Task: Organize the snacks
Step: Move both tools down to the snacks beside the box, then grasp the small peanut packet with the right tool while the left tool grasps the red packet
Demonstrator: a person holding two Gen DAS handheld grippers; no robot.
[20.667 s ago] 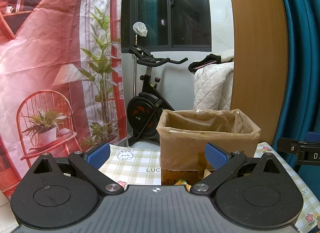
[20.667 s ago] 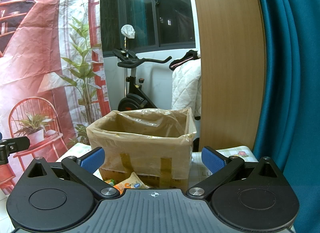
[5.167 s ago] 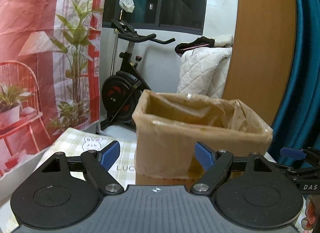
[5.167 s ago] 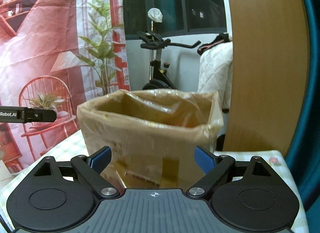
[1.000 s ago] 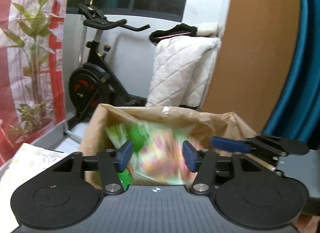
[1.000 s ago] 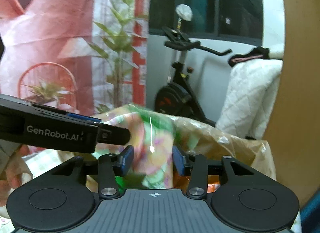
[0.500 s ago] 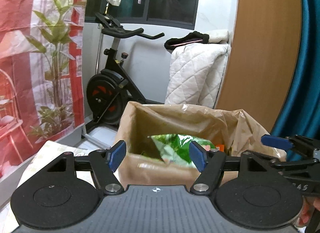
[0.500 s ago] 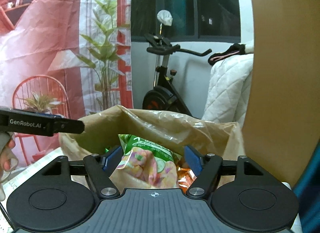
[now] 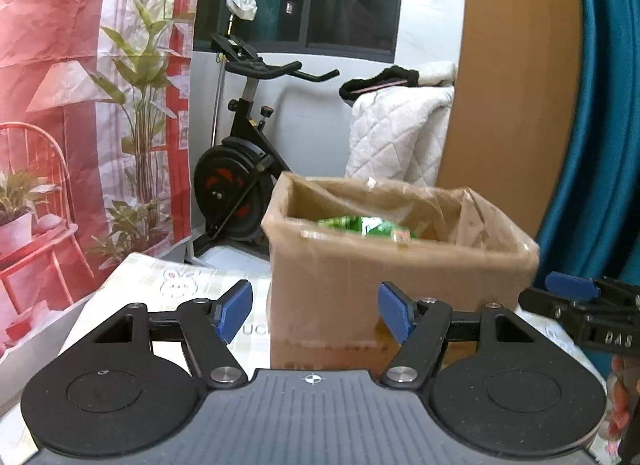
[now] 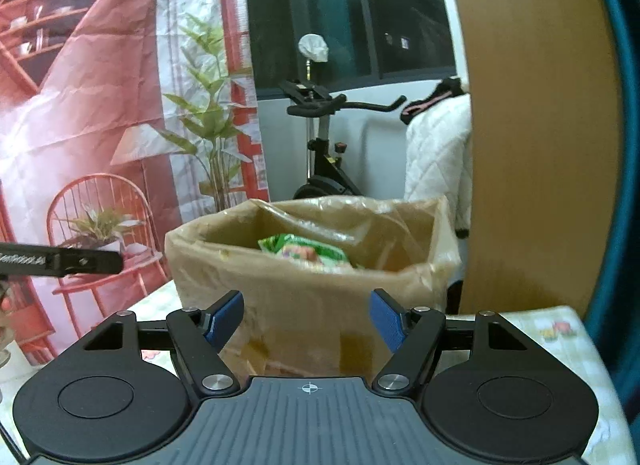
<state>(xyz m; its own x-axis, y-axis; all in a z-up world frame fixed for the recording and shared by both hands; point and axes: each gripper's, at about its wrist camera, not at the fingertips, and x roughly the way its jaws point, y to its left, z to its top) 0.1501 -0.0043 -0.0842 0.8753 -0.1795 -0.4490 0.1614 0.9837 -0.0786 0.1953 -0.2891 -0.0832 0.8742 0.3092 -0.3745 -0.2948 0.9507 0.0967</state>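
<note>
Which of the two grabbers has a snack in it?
Neither one. The left grabber and the right grabber are both open with nothing between their blue pads. The green snack bag lies inside the cardboard box.

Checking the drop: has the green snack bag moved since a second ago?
Yes. The green snack bag was between both grippers' jaws above the cardboard box; now it lies inside, below the rim, and both jaws are empty.

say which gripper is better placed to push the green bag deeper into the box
Right, likely: both grippers' jaws have just been opening, empty, but the right gripper faces the green bag squarely; the left gripper sees the box off-centre.
</note>
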